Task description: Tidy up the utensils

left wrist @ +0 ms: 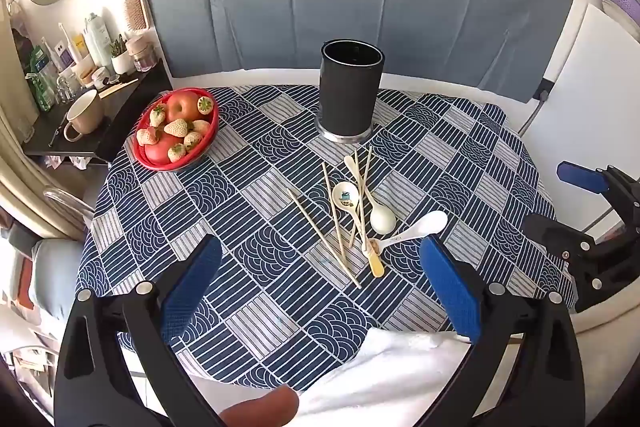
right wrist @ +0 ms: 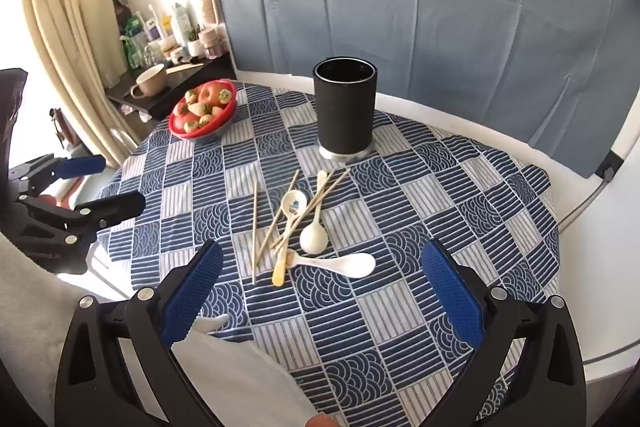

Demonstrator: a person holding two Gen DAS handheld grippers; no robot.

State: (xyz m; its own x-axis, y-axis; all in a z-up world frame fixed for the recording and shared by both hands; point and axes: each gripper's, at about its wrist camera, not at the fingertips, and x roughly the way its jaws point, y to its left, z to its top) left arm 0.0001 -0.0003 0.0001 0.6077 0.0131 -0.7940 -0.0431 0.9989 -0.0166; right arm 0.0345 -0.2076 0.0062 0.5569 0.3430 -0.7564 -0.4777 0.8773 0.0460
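Note:
A black cylindrical utensil holder (left wrist: 349, 90) (right wrist: 345, 105) stands upright and empty at the back of the table. In front of it lie several wooden chopsticks (left wrist: 323, 237) (right wrist: 254, 227) and three white spoons in a loose pile: a plain one (left wrist: 382, 217) (right wrist: 314, 237), one with a picture in its bowl (left wrist: 345, 195) (right wrist: 294, 203), and one lying sideways (left wrist: 420, 227) (right wrist: 348, 263). My left gripper (left wrist: 320, 291) is open and empty, above the near table edge. My right gripper (right wrist: 320, 295) is open and empty, just short of the pile. Each gripper shows in the other's view.
A red bowl (left wrist: 176, 129) (right wrist: 202, 109) of apples and strawberries sits at the back left. The blue patterned tablecloth (left wrist: 248, 227) covers the table. A side shelf with a mug (left wrist: 82, 115) and bottles stands to the left. A white cloth (left wrist: 392, 367) hangs at the near edge.

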